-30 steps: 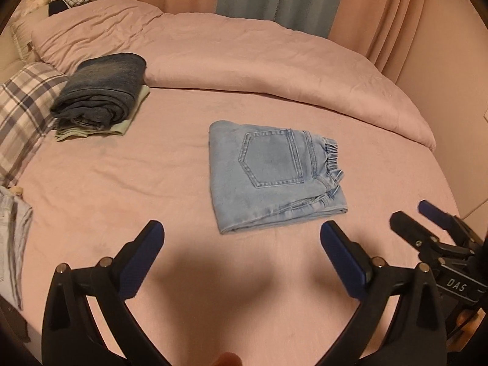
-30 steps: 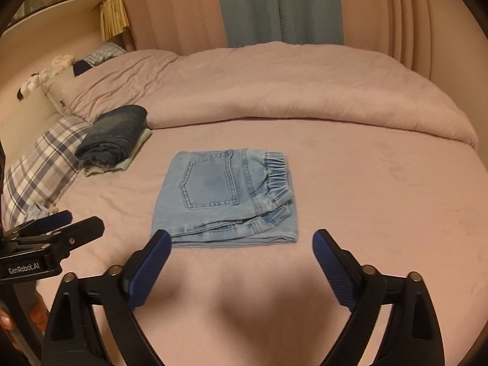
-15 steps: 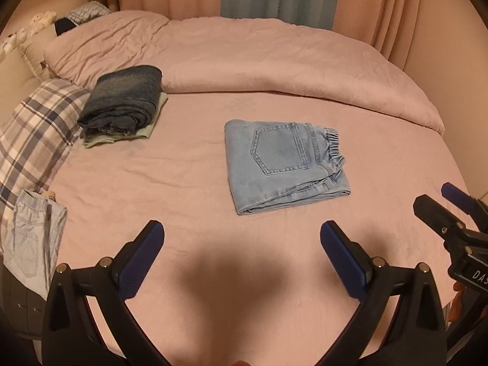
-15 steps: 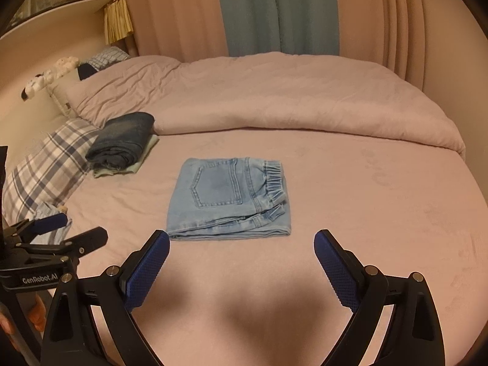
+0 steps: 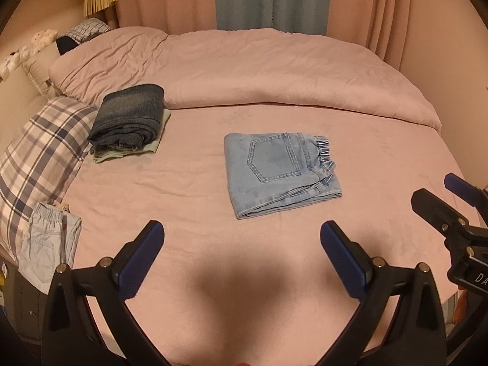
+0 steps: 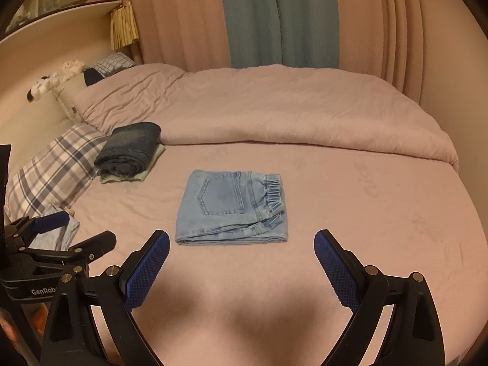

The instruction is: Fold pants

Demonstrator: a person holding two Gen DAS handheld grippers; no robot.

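Note:
Light-blue jeans (image 5: 279, 172) (image 6: 233, 207) lie folded into a neat rectangle on the pink bed (image 5: 195, 207), back pocket up, elastic waistband to the right. My left gripper (image 5: 242, 233) hovers open near the bed's front edge, well short of the jeans, nothing between its fingers. My right gripper (image 6: 241, 242) is open too, just in front of the jeans' near fold, holding nothing. Each gripper shows at the edge of the other's view: the right gripper (image 5: 439, 204), the left gripper (image 6: 76, 231).
A stack of folded dark jeans (image 5: 129, 119) on a pale-green garment sits at the back left by a plaid pillow (image 5: 39, 155). Another pale-blue garment (image 5: 45, 247) hangs over the left bed edge. A rolled pink duvet (image 5: 274, 73) spans the back; curtains behind.
Both grippers have drawn back and risen away from the folded jeans, which now look smaller and farther. The jeans have not moved. Both stay open.

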